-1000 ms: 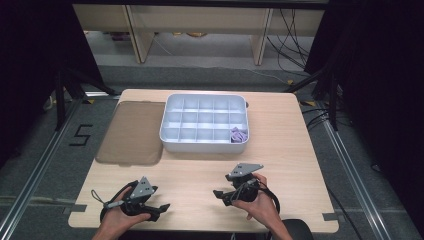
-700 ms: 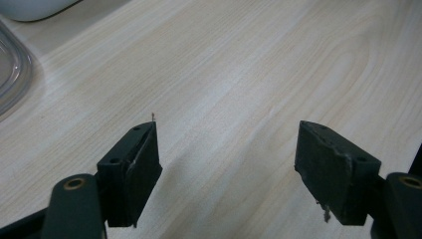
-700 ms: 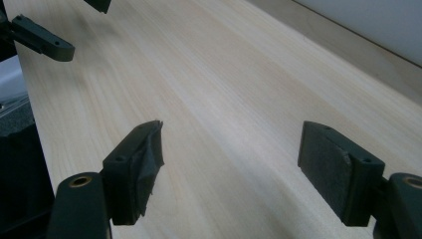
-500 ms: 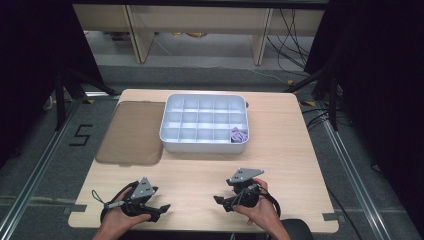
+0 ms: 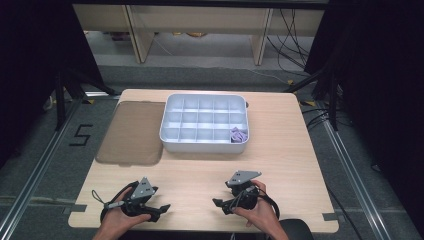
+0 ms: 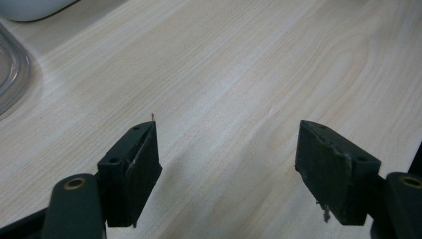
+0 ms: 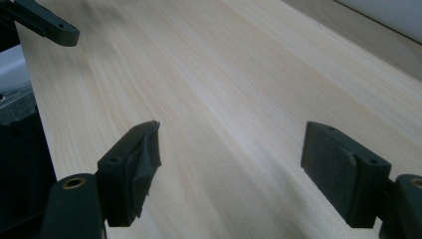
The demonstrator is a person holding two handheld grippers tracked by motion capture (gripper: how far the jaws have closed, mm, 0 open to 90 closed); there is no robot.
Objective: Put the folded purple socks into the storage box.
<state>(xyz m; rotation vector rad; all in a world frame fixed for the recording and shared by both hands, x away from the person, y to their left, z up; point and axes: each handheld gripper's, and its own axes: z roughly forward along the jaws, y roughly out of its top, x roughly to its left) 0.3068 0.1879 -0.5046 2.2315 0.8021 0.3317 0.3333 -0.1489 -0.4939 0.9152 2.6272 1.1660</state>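
Note:
A white compartment tray (image 5: 170,131) stands at the middle of the wooden table, with a small purple piece (image 5: 238,134) in its near right cell. My left gripper (image 5: 161,212) rests in a hand near the table's front left, jaws open and pointing right over bare wood (image 6: 229,134). Held near the front right, my right gripper (image 5: 220,206) points left. Its jaws have just been opening and stand wide with nothing between them (image 7: 233,129).
A brown see-through lid (image 5: 131,131) lies flat to the left of the tray. In the right gripper view, a jaw of the left gripper (image 7: 45,25) shows at the upper left. The table's front edge runs just behind both hands.
The right gripper has slid a little toward the near edge of the table. The left gripper has stayed put.

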